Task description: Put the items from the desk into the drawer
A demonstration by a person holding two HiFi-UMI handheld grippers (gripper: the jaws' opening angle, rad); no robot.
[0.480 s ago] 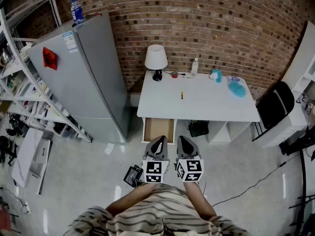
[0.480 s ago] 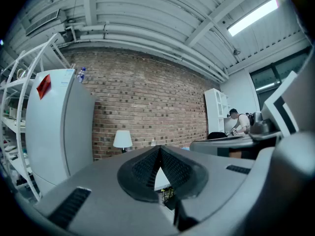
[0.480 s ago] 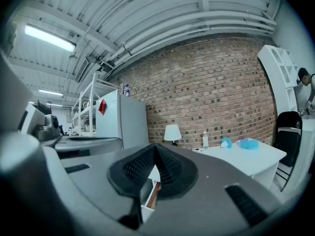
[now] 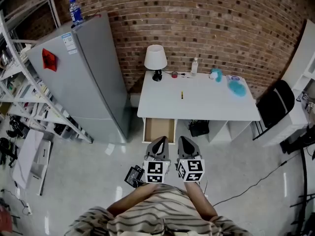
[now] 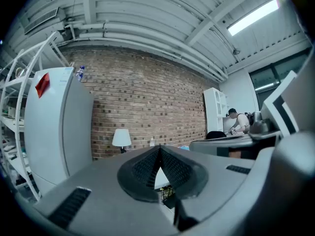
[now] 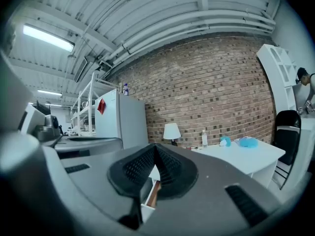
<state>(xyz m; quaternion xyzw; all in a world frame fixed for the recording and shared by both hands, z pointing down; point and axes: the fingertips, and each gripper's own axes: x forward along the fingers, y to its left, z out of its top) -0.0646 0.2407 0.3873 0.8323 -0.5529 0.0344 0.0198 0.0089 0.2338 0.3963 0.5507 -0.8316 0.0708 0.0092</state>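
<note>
The left tool (image 4: 159, 141) and the right tool (image 4: 185, 141) were held side by side in front of the person, well short of the furniture. Each was seen with its jaws brought together on nothing. Just beyond their tips, the shallow drawer with a pale wooden floor (image 4: 159, 128) was found already pulled out under the left front edge of the white rectangular counter (image 4: 211, 109), so no opening was judged to be needed. The things to be stowed were all on the counter: a small thin yellow stick (image 4: 181, 95) near the middle, a fluffy turquoise bundle (image 4: 237, 89) and a small teal lump (image 4: 215, 74) towards the right rear, and a clear plastic bottle (image 4: 195, 67), a small red object (image 4: 174, 74) and a white-shaded table lamp (image 4: 155, 58) along the back. The step in hand was judged to be the approach. It would be done well if the counter were closed on first, one tool were opened before being lowered, and the yellow stick, nearest the drawer, were pinched across its narrow width.
</note>
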